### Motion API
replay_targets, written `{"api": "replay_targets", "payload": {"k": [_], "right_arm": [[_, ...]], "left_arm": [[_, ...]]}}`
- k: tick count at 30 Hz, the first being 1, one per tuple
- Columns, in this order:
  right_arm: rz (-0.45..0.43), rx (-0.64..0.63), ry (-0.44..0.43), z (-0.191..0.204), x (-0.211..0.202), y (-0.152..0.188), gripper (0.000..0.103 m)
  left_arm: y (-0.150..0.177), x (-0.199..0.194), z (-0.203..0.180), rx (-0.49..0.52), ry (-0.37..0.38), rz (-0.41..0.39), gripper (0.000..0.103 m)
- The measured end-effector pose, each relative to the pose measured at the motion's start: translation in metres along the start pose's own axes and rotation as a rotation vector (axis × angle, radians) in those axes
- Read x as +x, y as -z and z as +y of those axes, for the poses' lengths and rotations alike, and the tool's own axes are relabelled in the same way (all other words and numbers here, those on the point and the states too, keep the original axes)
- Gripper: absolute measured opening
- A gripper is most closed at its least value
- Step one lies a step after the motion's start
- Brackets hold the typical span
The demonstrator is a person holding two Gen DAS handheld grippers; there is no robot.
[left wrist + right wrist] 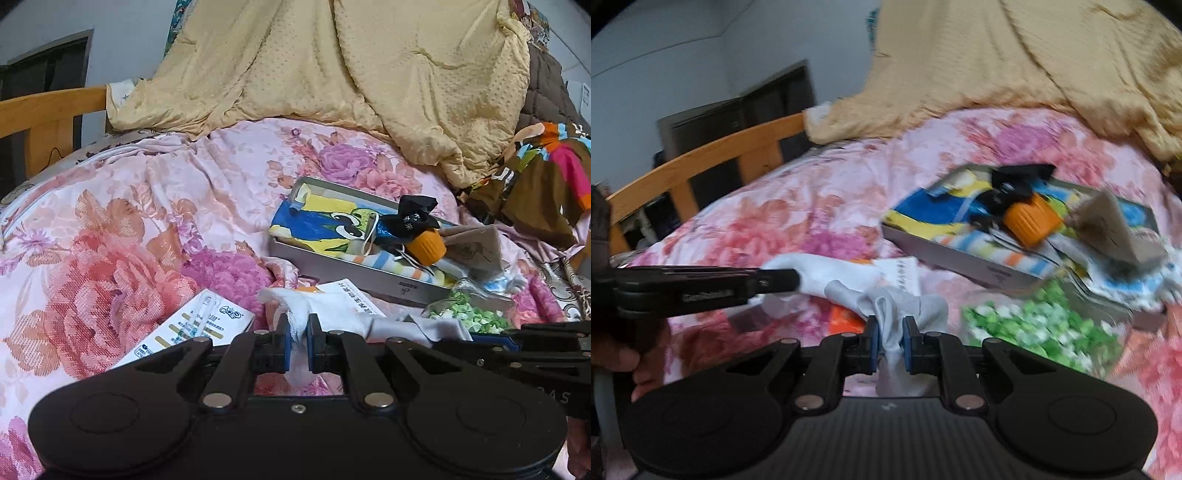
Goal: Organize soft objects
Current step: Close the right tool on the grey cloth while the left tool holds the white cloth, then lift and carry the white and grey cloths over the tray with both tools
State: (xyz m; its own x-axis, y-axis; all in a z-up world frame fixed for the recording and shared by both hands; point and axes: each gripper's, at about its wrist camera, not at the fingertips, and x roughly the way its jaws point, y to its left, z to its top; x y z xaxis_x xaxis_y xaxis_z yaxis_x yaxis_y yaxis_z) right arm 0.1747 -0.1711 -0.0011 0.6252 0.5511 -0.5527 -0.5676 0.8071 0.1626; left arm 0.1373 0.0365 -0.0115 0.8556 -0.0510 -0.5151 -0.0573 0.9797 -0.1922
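Pink floral bedding (122,236) carried the clutter, with a grey tin box (354,273) as landmark. Through the left wrist camera, your left gripper (297,341) had its jaws pinched nearly shut on the white cloth (314,306), just in front of the box. Through the right, your right gripper (888,345) clamped the cloth's grey end (901,310), probably to stretch it for folding.

Bedroom interior. Pale bluish-white wall (122,33); dark window or cabinet opening (44,70) set in it. Wooden bed rail (48,110), orange-toned, with upright slats. Bed covered by pink floral bedspread (110,229); yellow dotted quilt (332,62) heaped behind. Light dim and even.
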Motion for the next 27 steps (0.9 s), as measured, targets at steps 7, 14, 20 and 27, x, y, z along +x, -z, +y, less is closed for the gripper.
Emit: {"api": "replay_targets", "payload": {"k": [7, 14, 20, 27], "right_arm": [[-0.016, 0.121, 0.063, -0.027, -0.018, -0.007, 0.015], [-0.014, 0.156, 0.137, -0.046, -0.024, -0.01, 0.015], [0.002, 0.121, 0.161, -0.043, -0.017, -0.006, 0.021], [0.004, 0.077, 0.153, -0.034, -0.016, -0.004, 0.032]], "left_arm": [[-0.001, 0.003, -0.021, 0.076, 0.099, 0.02, 0.008], [0.01, 0.008, -0.048, 0.155, 0.154, 0.073, 0.009], [0.013, 0.012, -0.048, 0.146, 0.136, 0.092, 0.02], [0.014, 0.015, -0.046, 0.135, 0.144, 0.107, 0.035]]}}
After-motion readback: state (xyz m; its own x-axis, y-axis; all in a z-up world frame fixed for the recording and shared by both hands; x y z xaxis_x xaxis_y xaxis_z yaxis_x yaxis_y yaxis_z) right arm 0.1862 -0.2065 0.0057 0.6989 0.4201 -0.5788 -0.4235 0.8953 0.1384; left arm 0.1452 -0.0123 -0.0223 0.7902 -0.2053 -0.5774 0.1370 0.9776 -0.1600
